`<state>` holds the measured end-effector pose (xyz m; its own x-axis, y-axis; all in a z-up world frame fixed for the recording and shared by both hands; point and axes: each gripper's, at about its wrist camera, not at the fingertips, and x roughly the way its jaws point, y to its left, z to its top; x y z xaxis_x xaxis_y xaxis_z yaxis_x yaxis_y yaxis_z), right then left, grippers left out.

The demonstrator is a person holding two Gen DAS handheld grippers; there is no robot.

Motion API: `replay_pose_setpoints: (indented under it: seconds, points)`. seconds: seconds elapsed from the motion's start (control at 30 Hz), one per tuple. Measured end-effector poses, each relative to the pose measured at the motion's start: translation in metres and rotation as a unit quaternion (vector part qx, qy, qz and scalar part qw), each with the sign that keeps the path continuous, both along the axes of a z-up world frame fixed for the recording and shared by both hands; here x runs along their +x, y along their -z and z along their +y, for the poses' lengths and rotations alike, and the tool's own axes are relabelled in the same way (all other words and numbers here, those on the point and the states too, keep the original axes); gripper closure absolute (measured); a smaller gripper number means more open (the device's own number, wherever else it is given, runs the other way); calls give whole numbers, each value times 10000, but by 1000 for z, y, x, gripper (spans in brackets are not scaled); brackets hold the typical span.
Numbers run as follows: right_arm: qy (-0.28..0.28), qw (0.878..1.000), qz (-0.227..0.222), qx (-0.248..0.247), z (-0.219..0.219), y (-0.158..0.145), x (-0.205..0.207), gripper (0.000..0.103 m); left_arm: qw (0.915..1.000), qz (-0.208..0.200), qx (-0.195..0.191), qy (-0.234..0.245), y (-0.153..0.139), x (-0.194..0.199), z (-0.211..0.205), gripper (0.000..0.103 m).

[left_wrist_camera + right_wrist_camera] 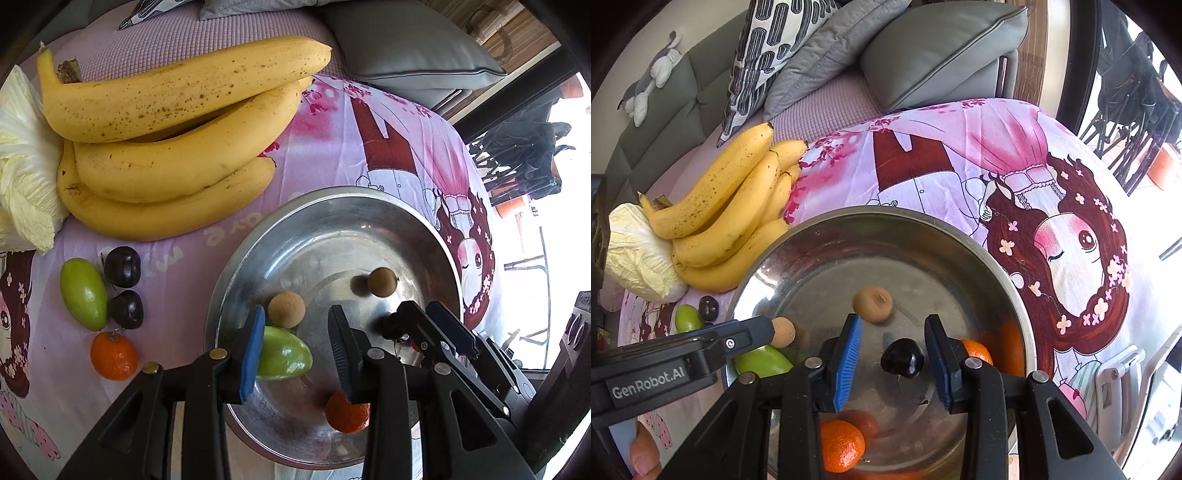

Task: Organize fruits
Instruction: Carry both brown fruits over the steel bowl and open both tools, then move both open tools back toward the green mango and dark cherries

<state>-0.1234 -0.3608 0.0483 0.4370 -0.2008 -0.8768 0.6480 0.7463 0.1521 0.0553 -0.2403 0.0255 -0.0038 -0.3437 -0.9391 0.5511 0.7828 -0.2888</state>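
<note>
A steel bowl (332, 195) (886, 214) sits on a pink cartoon-print cloth. My left gripper (297, 312) is open over it. A green fruit (286, 356) lies between its fingers against the blue left pad (253, 354), with a gap to the right finger. My right gripper (893, 319) is open too, and a dark cherry (902, 357) rests on the bowl floor between its pads, touching neither. Two tan round fruits (286, 309) (381, 282) and a tangerine (347, 411) lie in the bowl. Left of the bowl lie bananas (177, 136), a second green fruit (83, 293), two dark cherries (122, 266) and another tangerine (114, 355).
A pale cabbage (22, 158) lies beside the bananas at the far left. Grey cushions (938, 48) and a patterned pillow (768, 55) line the sofa behind. The right gripper (421, 314) crowds the bowl's right side in the left wrist view. A person's thumb (646, 458) shows at lower left.
</note>
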Motion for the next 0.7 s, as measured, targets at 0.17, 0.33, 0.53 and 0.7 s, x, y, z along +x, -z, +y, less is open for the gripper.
replay_pose_setpoints:
  seconds: [0.17, 0.33, 0.53, 0.7]
  points:
    - [-44, 10000, -22, -48, 5, -9, -3, 60, 9997, -196, -28, -130, -11, -2, 22, 59]
    - [-177, 9998, -76, -69, 16, -17, -6, 59, 9976, -549, 196, -382, -15, -1, 54, 51]
    - [-212, 9997, -25, -138, 23, -19, -8, 59, 9943, -724, 399, -670, -17, -1, 88, 51]
    - [-227, 9996, 54, -151, 25, -16, -7, 59, 9940, -686, 373, -765, -16, -3, 101, 51]
